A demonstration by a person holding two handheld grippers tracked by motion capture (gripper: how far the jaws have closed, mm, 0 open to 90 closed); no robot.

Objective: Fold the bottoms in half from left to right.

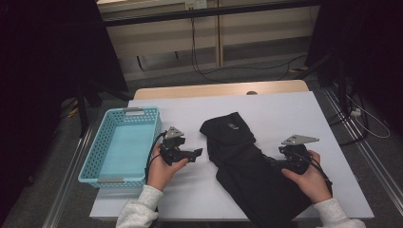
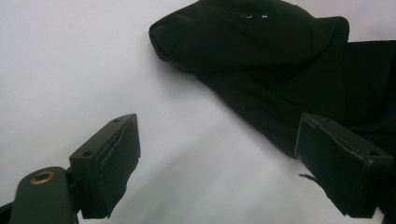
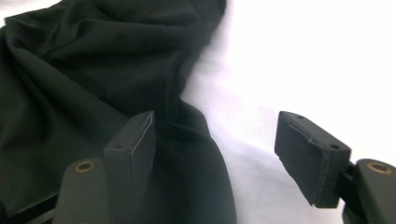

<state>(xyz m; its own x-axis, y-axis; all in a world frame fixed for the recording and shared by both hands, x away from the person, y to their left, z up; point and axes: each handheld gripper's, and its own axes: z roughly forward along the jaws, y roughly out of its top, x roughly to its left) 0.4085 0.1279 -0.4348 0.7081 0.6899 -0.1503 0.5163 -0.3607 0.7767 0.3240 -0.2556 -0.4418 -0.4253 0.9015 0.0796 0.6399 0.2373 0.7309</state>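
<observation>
— Beside the blue basket, on its right across a strip of bare white bench, lies the black garment: a crumpled heap with one rolled end farthest from the person and the rest trailing toward the near edge.

— How do you reckon it handles?

— Soft and limp, I'd judge; light, no stiffness at all. It will sag and drape from wherever it is pinched, and a thin fold could slip out of a loose grip.

— And the tongs?

— The left tongs stand wide with nothing between them, hovering between basket and garment, pointing at the cloth. The right tongs are also parted and hold nothing; they sit at the garment's far side from the basket, one jaw over the cloth, the other over bare bench, so the hem lies between them.

— Where would you take hold?

— At an edge or a thick fold, each side: the rolled end for the left, the hem for the right. Pinching several layers should hold best.
</observation>
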